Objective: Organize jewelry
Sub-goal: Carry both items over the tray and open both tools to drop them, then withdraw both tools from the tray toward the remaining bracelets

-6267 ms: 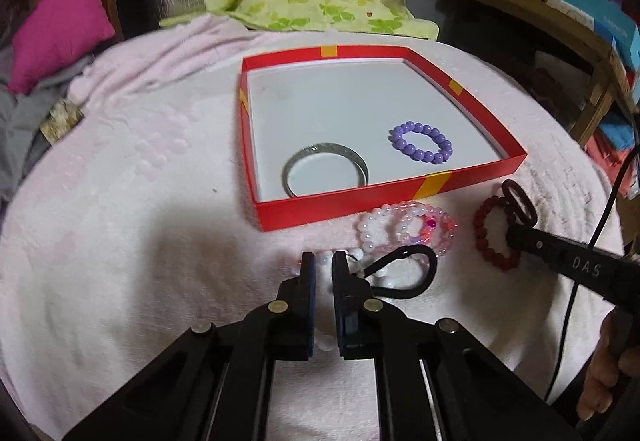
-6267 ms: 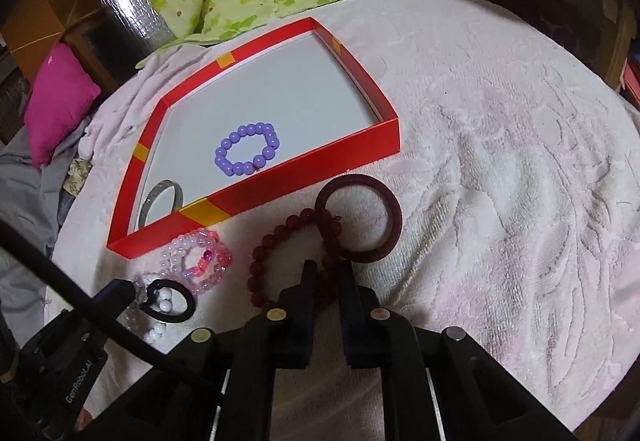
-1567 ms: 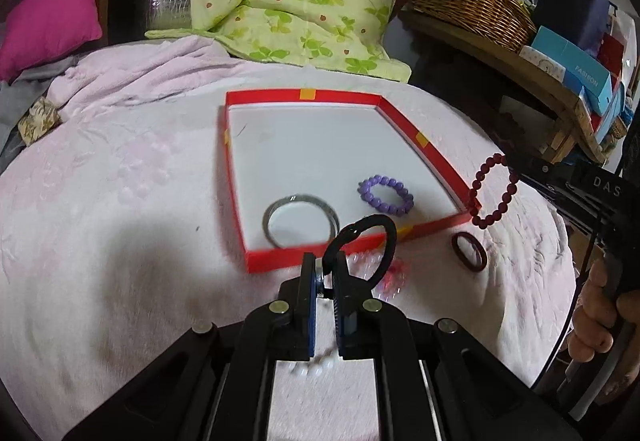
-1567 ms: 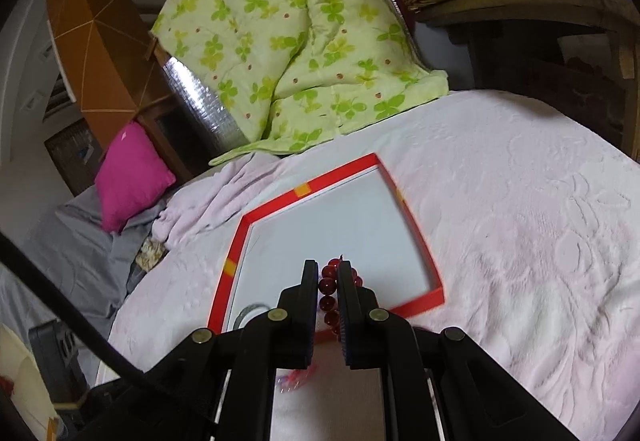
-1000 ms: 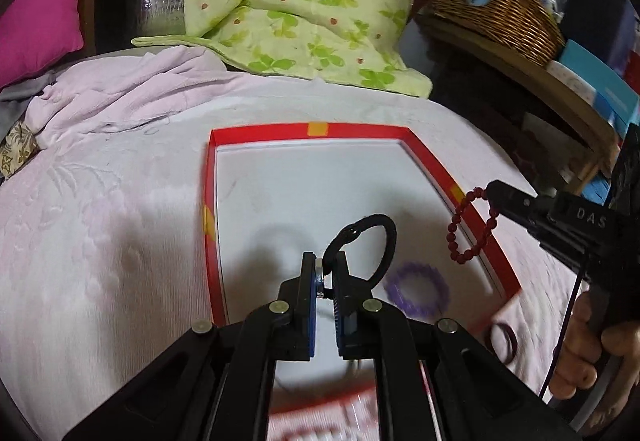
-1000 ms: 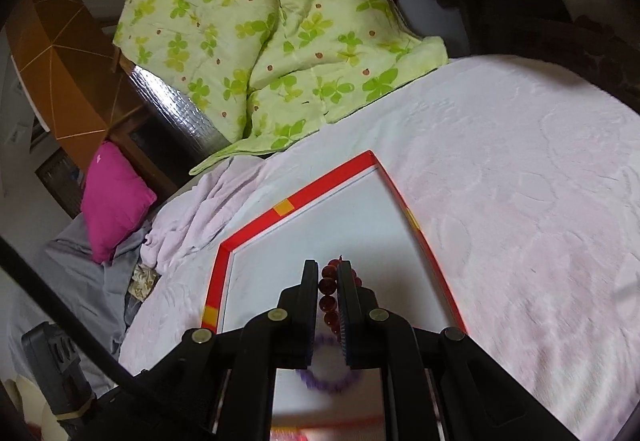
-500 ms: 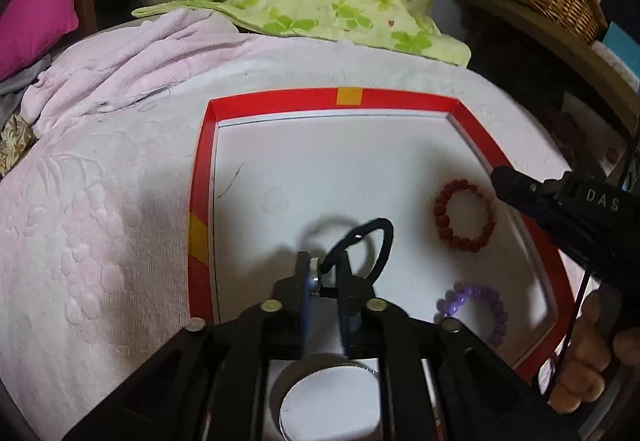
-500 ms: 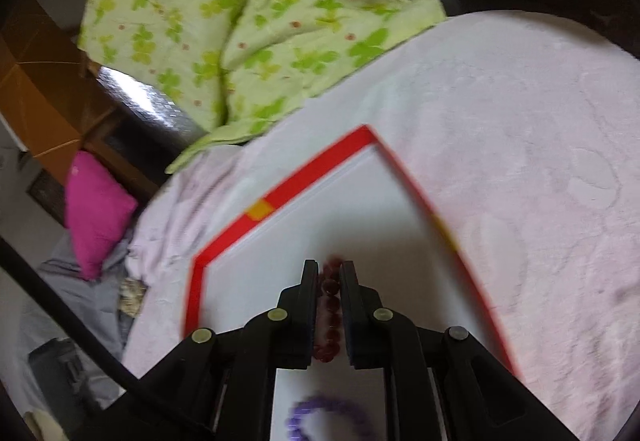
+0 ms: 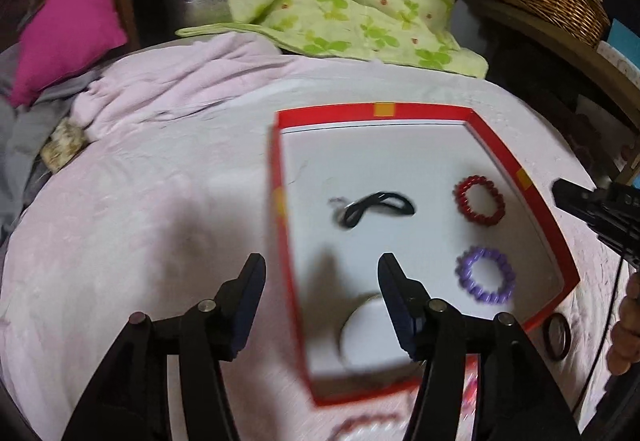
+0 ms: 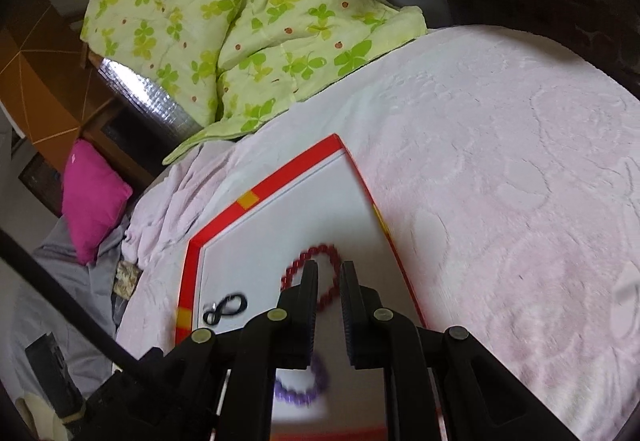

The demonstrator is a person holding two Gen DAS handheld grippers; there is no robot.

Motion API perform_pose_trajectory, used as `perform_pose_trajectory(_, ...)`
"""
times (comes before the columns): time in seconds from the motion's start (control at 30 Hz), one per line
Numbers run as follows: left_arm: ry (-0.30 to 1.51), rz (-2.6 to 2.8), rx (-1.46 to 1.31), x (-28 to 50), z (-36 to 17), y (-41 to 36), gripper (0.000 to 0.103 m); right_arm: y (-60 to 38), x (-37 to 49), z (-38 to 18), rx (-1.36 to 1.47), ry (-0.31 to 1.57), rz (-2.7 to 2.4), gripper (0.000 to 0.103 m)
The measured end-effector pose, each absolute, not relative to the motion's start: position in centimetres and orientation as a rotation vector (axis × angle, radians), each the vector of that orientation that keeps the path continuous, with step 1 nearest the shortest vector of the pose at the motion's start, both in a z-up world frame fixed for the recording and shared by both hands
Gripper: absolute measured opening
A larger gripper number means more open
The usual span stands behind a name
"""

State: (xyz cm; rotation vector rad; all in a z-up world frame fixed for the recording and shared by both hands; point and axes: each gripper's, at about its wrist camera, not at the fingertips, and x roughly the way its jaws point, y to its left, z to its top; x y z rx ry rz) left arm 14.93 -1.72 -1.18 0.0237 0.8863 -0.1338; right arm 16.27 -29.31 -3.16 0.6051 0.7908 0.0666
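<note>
Silver bangle (image 9: 372, 333) half hidden behind opening, empty left hand-held gripper (image 9: 322, 281); right hand-held gripper (image 10: 328, 273) narrow, empty.

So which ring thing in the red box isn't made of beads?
The black hair tie, a thin twisted loop; the red and purple ones are beaded.
</note>
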Motion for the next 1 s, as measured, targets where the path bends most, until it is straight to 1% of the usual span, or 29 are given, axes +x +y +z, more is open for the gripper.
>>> perform_pose_trajectory(0.2, 0.872, -0.063, 0.038, 11.4, -1.1, 1.3, 0.060, -28.8, 12.7, -2.5, 0.591, 0.819, 0.138, 0.014)
perform_pose_trajectory(0.23, 0.870, -0.062, 0.039, 11.0, -1.1, 1.5, 0.060, -28.7, 12.1, -2.4, 0.591, 0.821, 0.147, 0.017)
perform_pose_trajectory(0.27, 0.868, -0.060, 0.042, 10.3, -1.1, 1.8, 0.060, -28.6, 11.6, -2.4, 0.593, 0.822, 0.154, 0.023)
perform_pose_trajectory(0.33, 0.868, -0.061, 0.048, 8.9, -1.3, 2.2, 0.060, -28.4, 10.2, -2.4, 0.597, 0.829, 0.176, 0.029)
perform_pose_trajectory(0.53, 0.917, -0.092, 0.034, 4.9, -2.4, 2.5, 0.060, -27.0, 6.0, -3.2, 0.596, 0.869, 0.228, 0.029)
perform_pose_trajectory(0.67, 0.964, -0.127, 0.043, 3.1, -3.6, 1.7, 0.060, -24.6, 4.7, -4.2, 0.543, 0.920, 0.268, 0.029)
perform_pose_trajectory(0.83, 0.975, -0.137, 0.105, 2.9, -4.4, 0.7, 0.060, -20.8, 6.0, -5.7, 0.452, 0.981, 0.277, 0.029)
perform_pose_trajectory(1.0, 0.983, -0.135, 0.082, 4.0, -4.3, 1.2, 0.060, -18.5, 7.4, -7.1, 0.375, 1.002, 0.228, 0.029)
